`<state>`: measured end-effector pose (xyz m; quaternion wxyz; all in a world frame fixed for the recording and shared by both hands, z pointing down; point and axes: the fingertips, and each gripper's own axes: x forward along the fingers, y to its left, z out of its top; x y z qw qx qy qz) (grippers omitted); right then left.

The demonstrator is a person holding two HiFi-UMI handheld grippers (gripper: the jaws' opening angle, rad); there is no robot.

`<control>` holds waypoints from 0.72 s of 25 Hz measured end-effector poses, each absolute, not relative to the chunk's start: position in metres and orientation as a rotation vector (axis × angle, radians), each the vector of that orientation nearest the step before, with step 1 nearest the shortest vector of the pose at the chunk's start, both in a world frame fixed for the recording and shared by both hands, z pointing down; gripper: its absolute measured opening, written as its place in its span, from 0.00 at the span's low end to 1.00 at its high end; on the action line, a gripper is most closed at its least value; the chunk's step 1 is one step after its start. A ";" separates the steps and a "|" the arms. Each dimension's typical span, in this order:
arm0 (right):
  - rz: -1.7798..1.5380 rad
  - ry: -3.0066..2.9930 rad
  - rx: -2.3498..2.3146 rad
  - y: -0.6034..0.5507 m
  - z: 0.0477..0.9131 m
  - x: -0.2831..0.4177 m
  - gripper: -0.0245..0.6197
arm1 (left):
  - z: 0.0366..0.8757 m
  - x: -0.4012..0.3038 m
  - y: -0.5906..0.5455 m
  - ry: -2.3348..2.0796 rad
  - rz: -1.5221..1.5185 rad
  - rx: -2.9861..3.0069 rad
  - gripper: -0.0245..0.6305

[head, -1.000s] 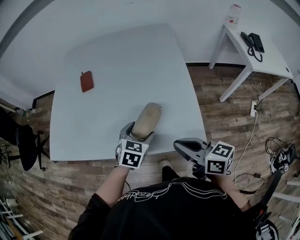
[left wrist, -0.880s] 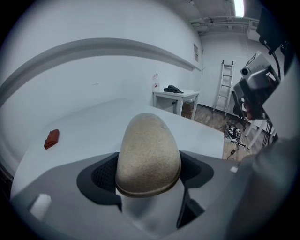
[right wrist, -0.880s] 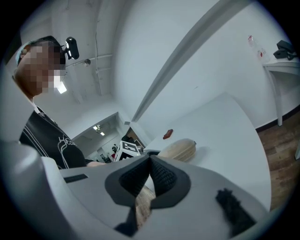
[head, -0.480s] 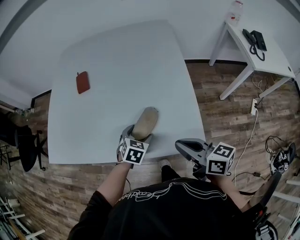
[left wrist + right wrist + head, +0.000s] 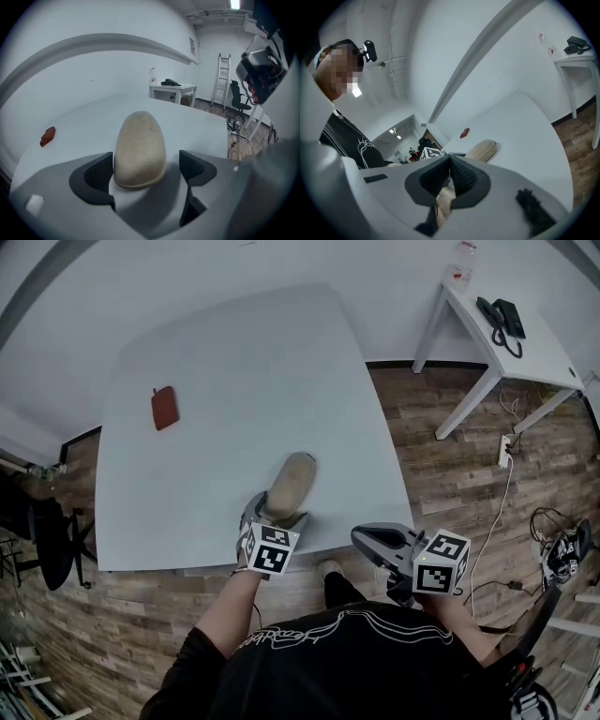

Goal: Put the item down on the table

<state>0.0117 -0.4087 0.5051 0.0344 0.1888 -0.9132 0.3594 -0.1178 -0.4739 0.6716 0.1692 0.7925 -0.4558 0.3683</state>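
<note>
Opening jaws on left gripper [image 5: 147, 171], item [image 5: 290, 486] between them, lying on table [image 5: 234, 381] near 6 o'clock edge, right pad clear of it. Jaws of right gripper [image 5: 449, 176] pressed together on nothing, off table at 5 o'clock. Red pouch [image 5: 165, 407] at 10 o'clock, well apart.

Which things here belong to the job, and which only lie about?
Job: tan oval item, white table, left gripper, its jaws opening with the item between them.
Lying about: red pouch, side desk, phone, shut right gripper.
</note>
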 end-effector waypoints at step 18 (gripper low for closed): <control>0.802 -2.980 0.430 -0.236 0.417 -0.038 0.05 | 0.440 -0.115 -0.257 -1.164 0.334 2.417 0.27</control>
